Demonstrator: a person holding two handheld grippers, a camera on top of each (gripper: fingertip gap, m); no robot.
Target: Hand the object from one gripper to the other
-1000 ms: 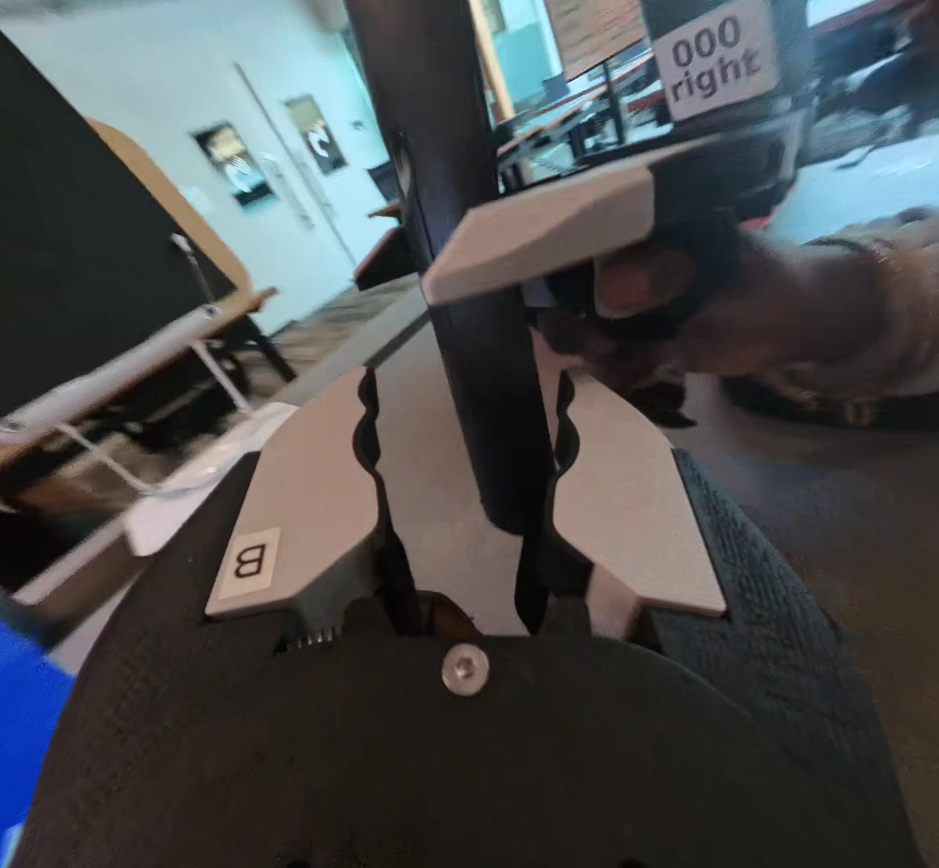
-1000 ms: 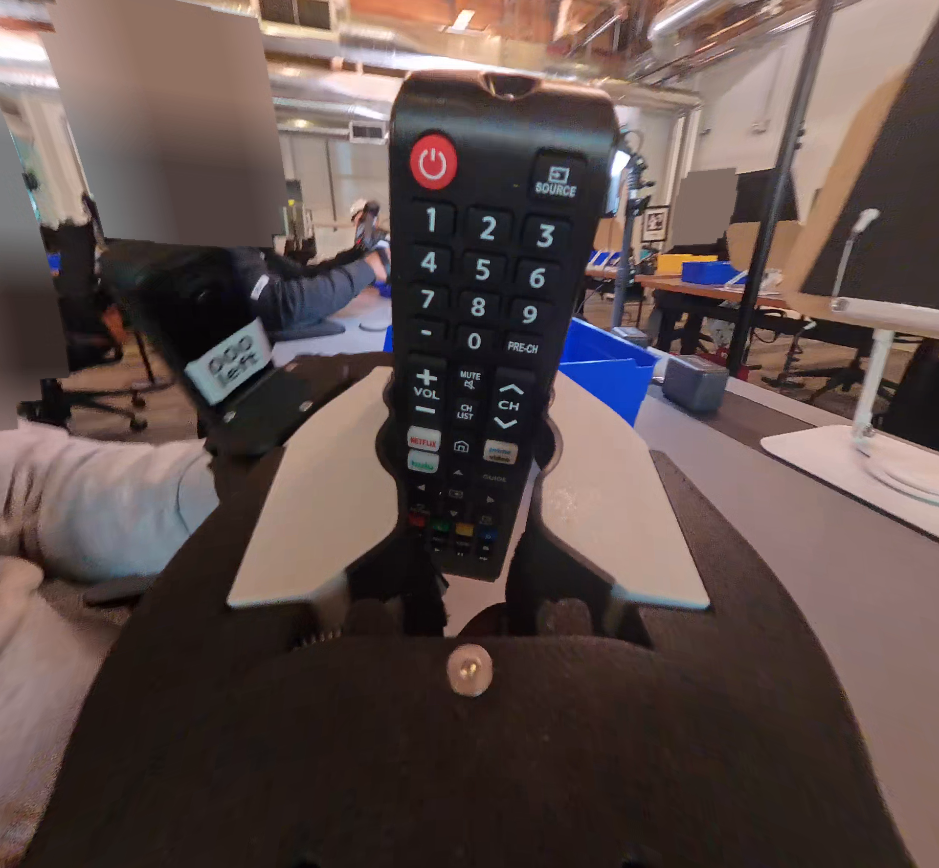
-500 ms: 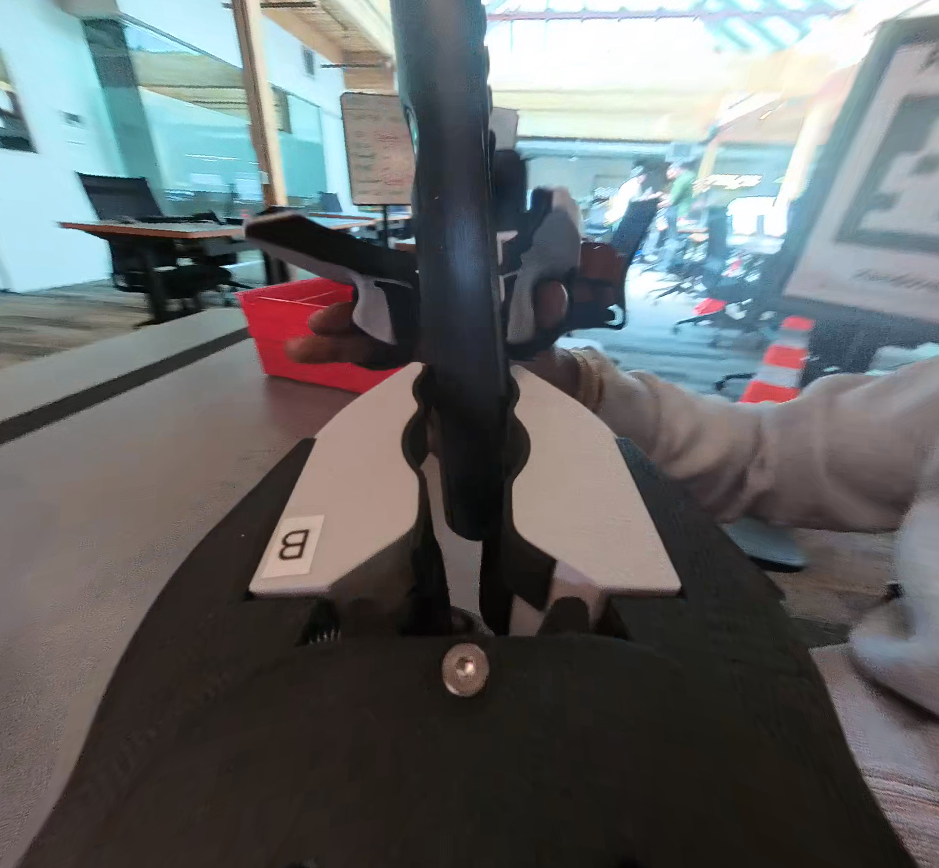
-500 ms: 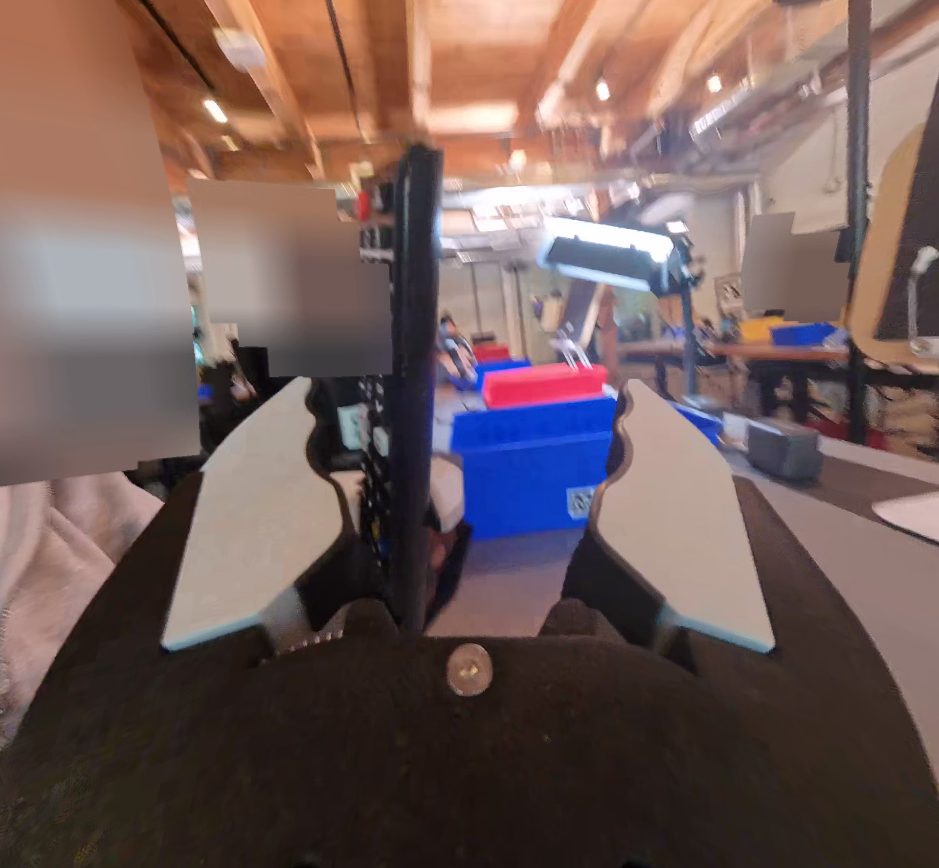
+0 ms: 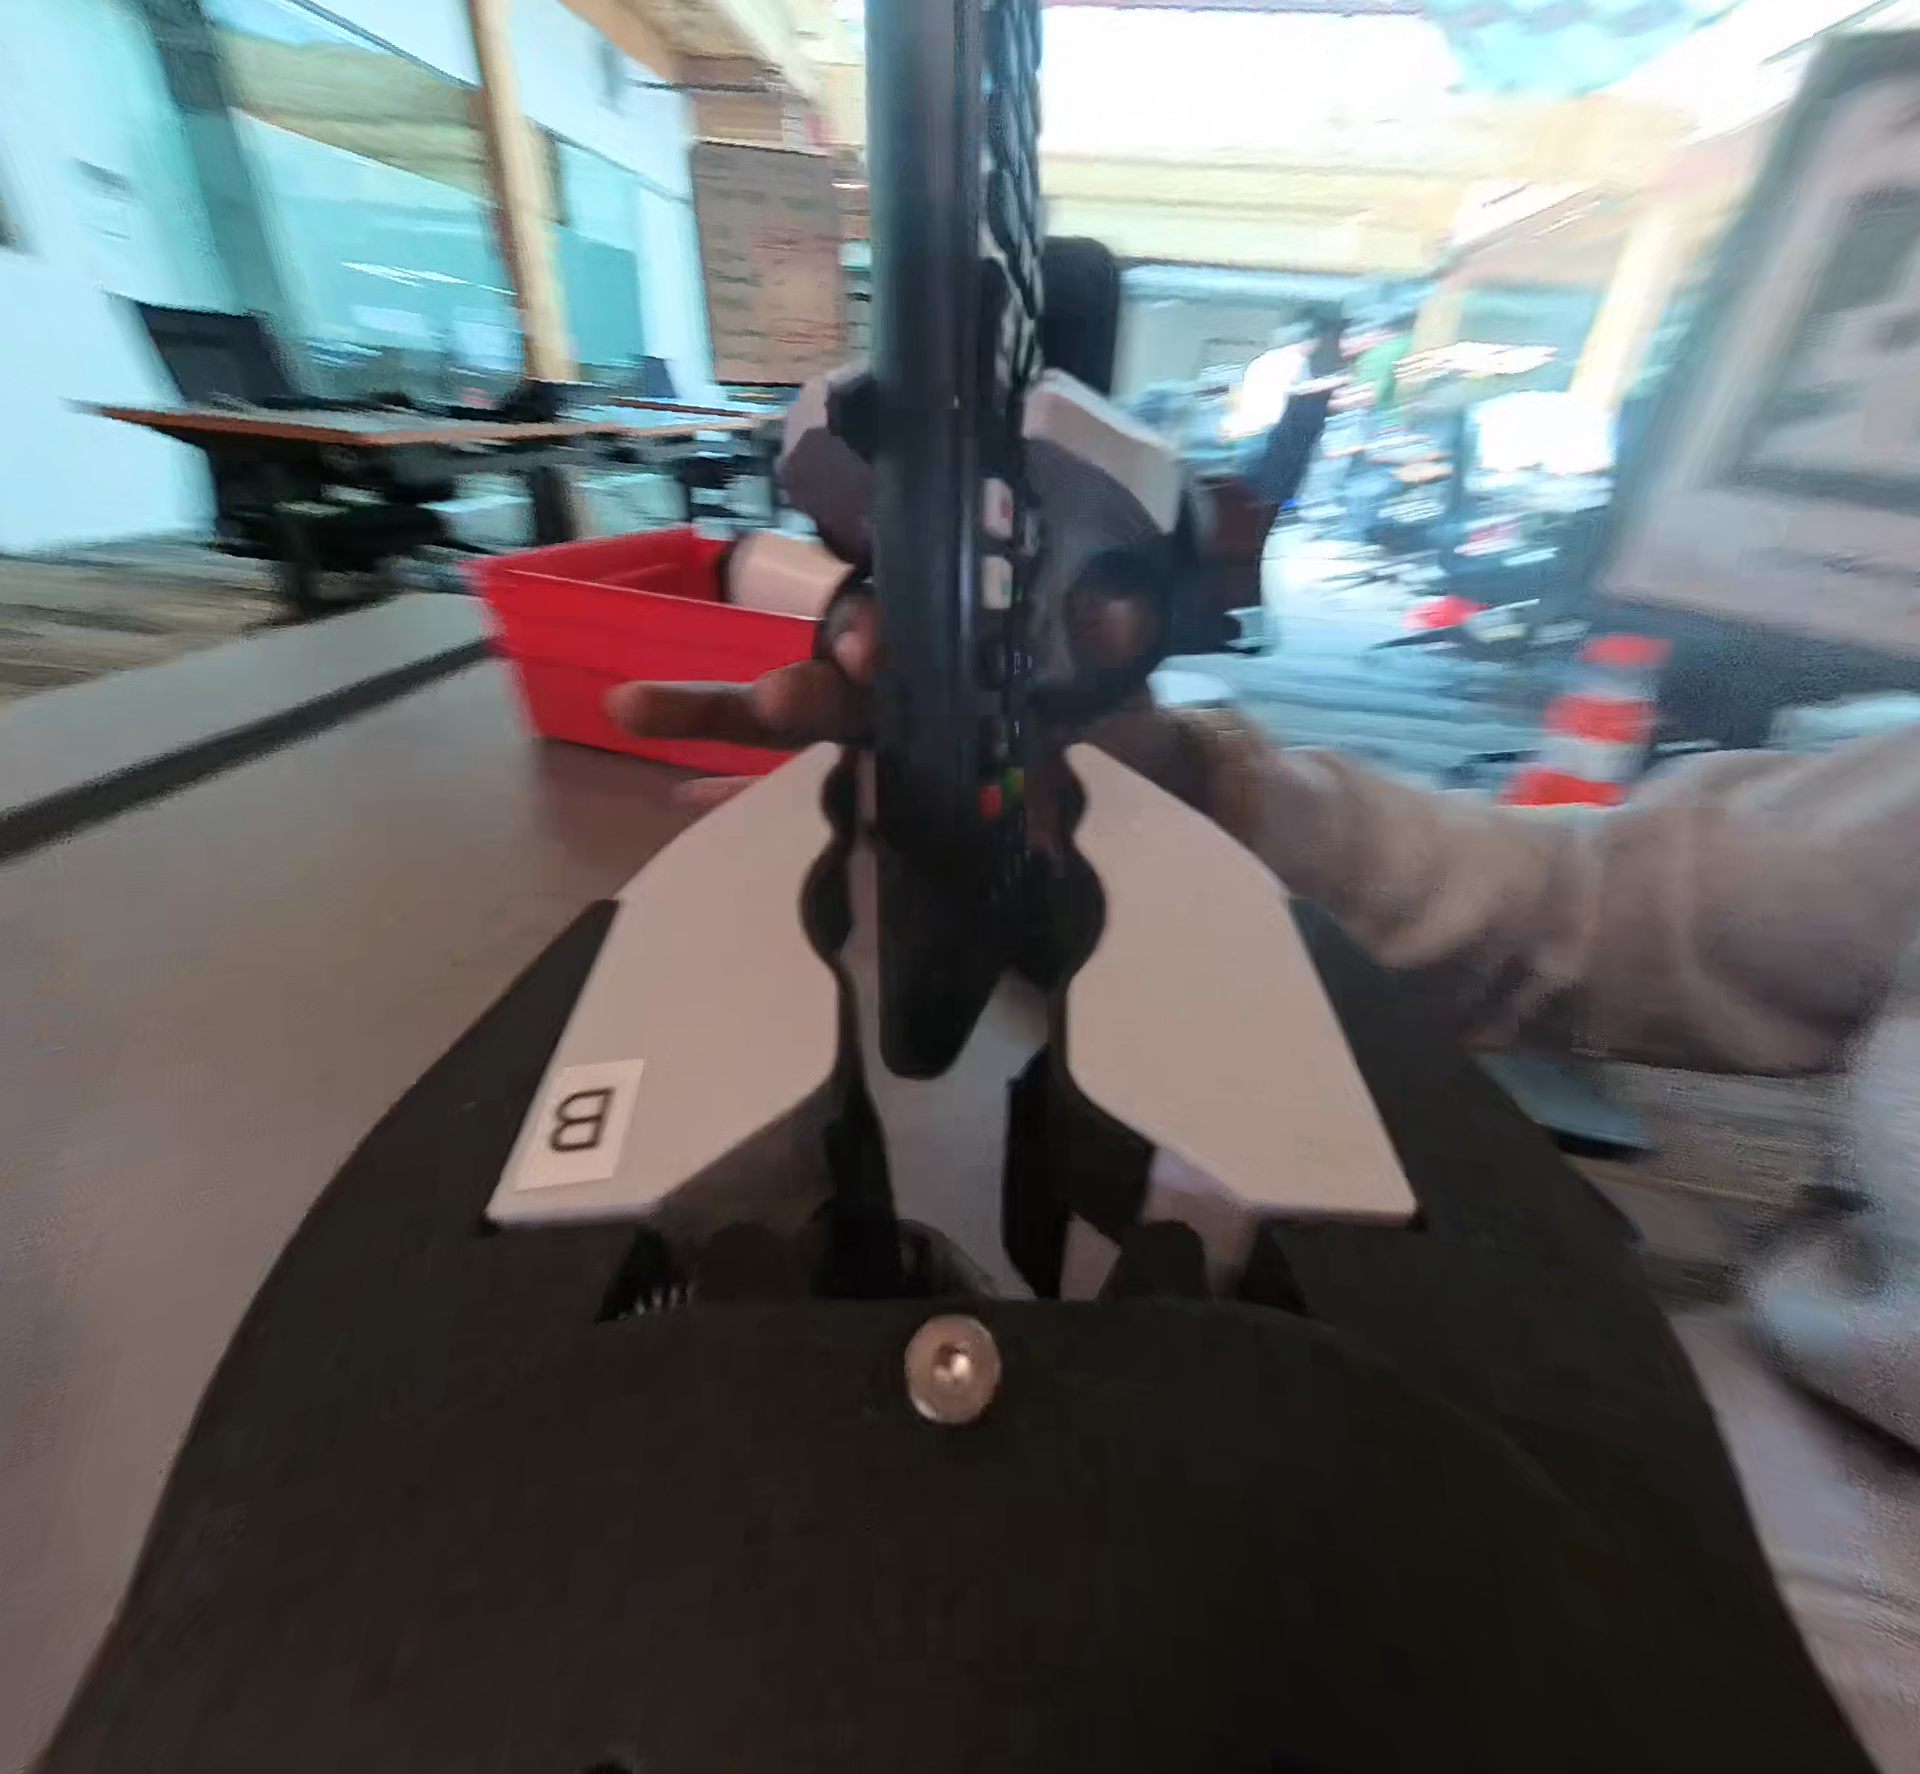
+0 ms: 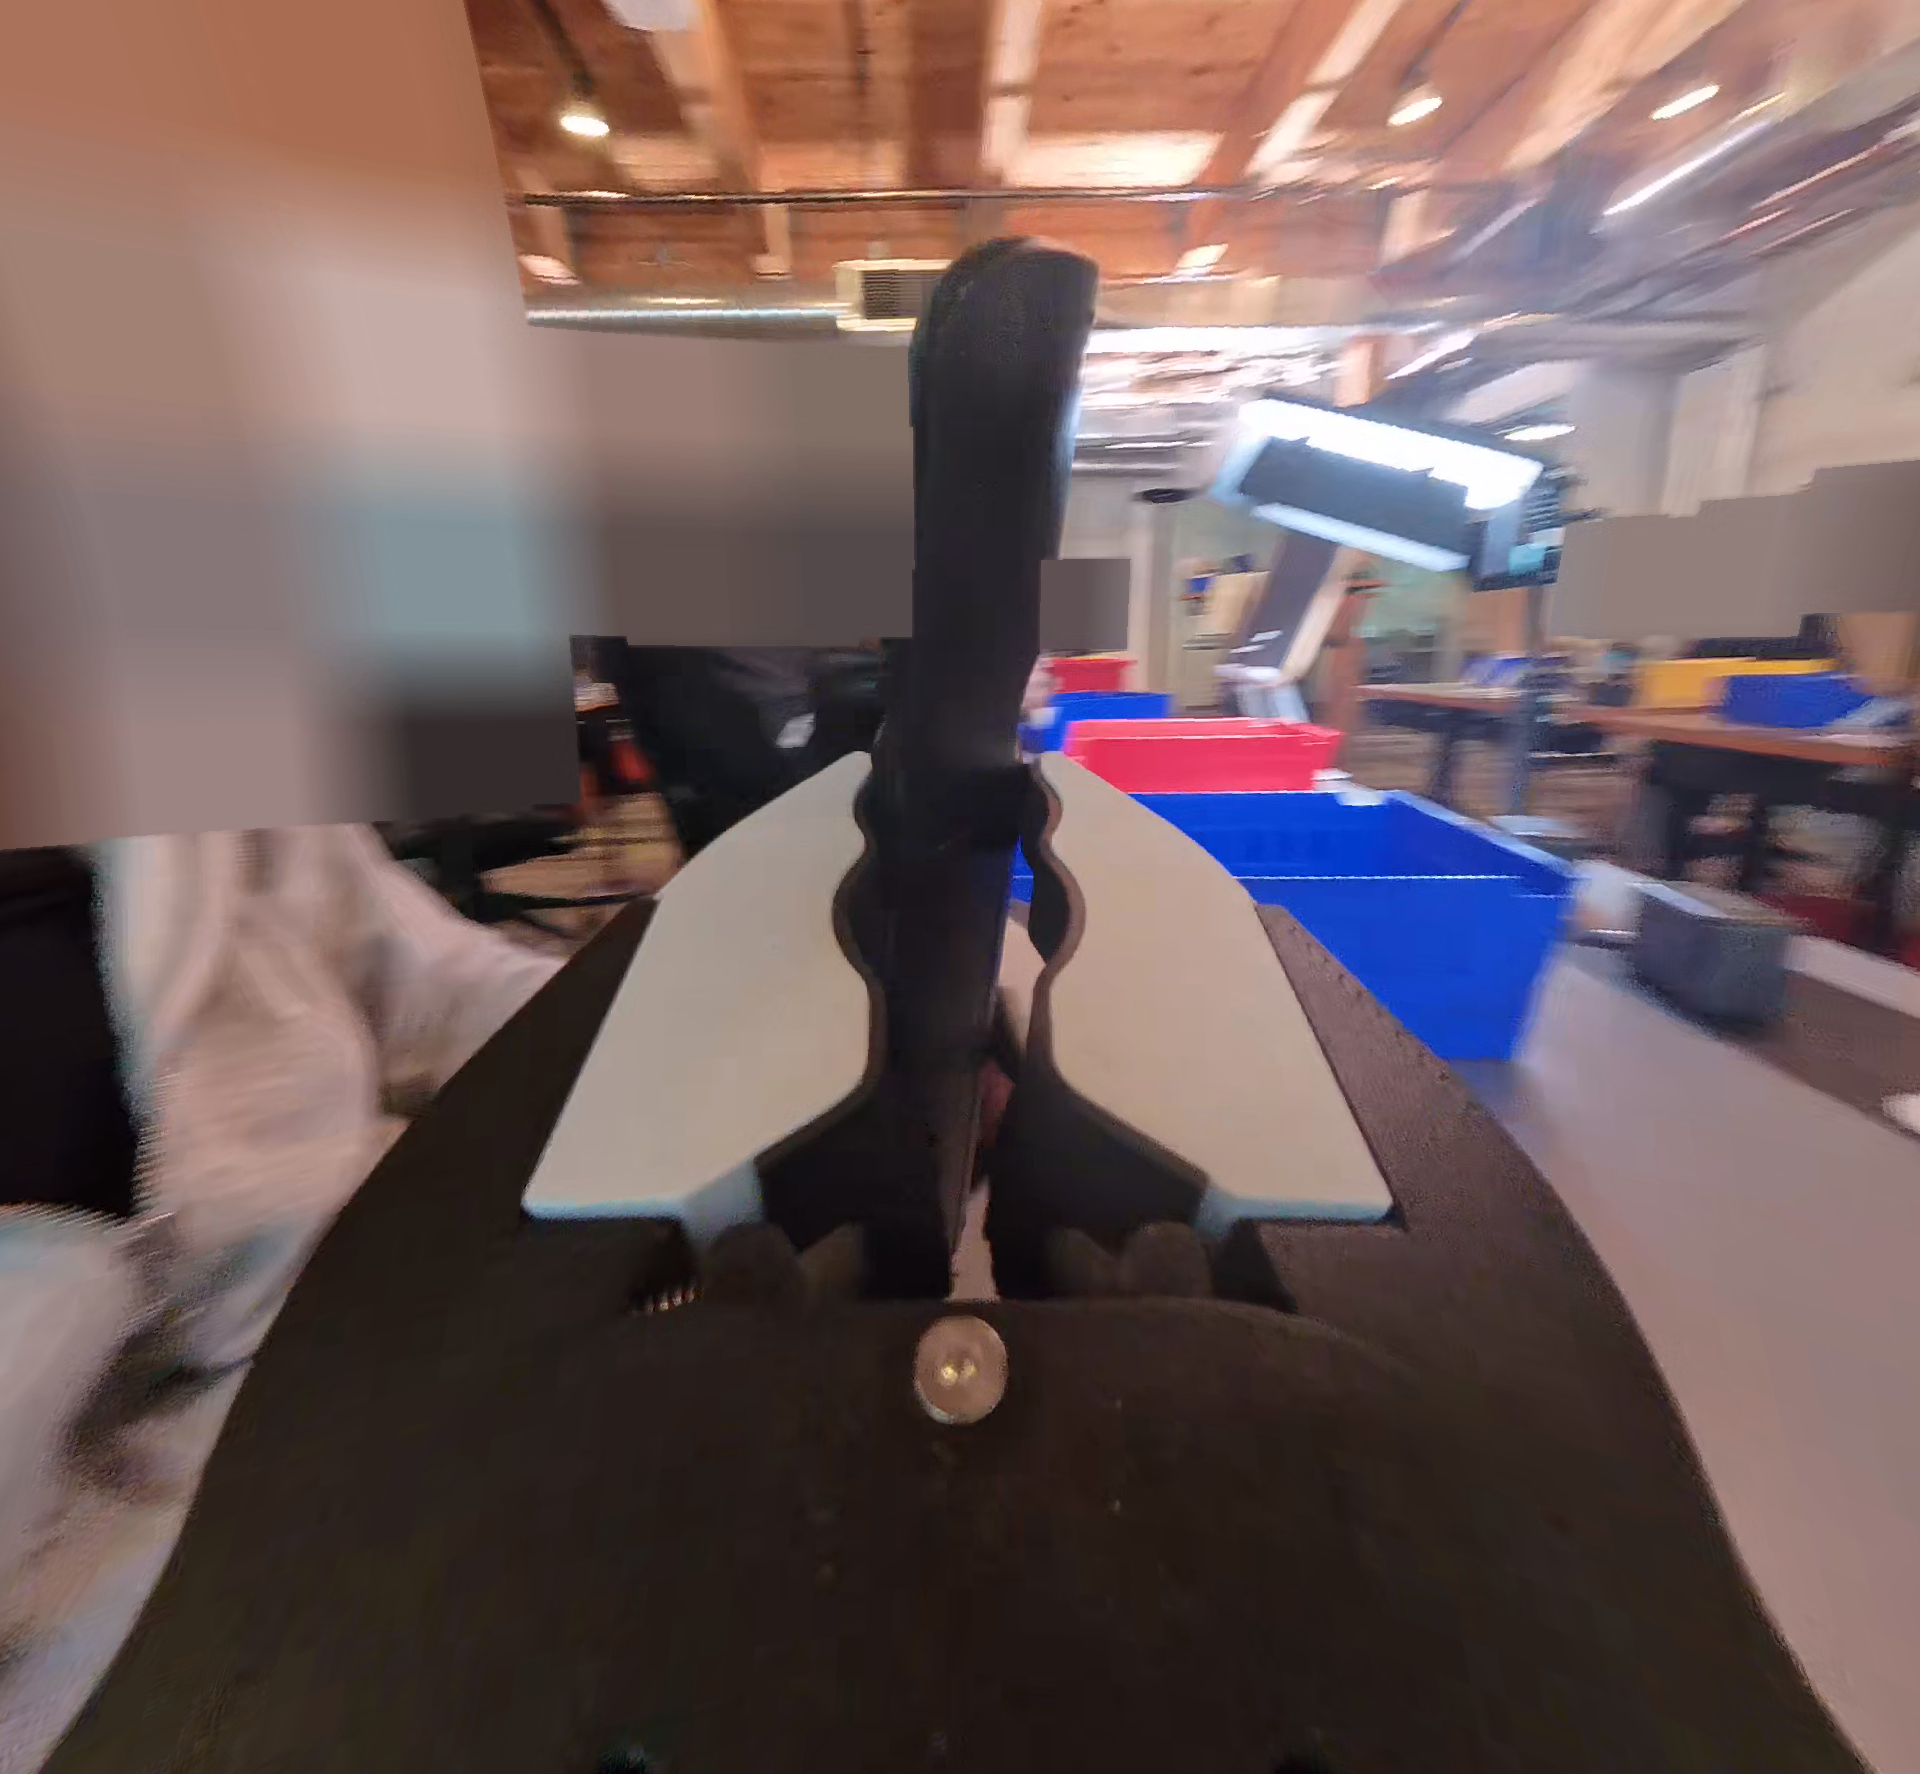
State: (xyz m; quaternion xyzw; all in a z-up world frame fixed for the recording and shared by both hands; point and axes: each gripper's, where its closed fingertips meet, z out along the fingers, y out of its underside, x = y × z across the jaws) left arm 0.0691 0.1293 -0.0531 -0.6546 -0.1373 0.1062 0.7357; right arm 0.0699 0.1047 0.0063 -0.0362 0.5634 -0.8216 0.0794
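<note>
Left wrist view: remote (image 5: 940, 498) is standing upright, seen edge-on, its long axis running from between the fingers up out of the top of the picture; its button face is turning right.
Remote's near end: sitting low between the left gripper's (image 5: 951, 810) grey fingers (image 5: 717, 976); both fingertips are looking pressed to its sides, so the gripper is gripping the remote narrowly.
Right gripper in this view: right gripper (image 5: 971, 477) is closing on the same remote just beyond the left one, a hand (image 5: 790, 701) behind it.
Far left: red bin (image 5: 634, 638) is resting on the brown table (image 5: 260, 893).
Right wrist view: remote (image 6: 987, 581) is rising upright, edge-on, leaning slightly right at its top end.
Right gripper's state: right gripper (image 6: 951, 794) is holding the remote, fingers (image 6: 1164, 997) narrow and touching both of its sides; the remote's lower part is running down between them toward the base.
Far right: blue bin (image 6: 1382, 893) is sitting on the table (image 6: 1714, 1205), a red bin (image 6: 1195, 748) behind it.
Sharpness: both views are smearing with motion.
</note>
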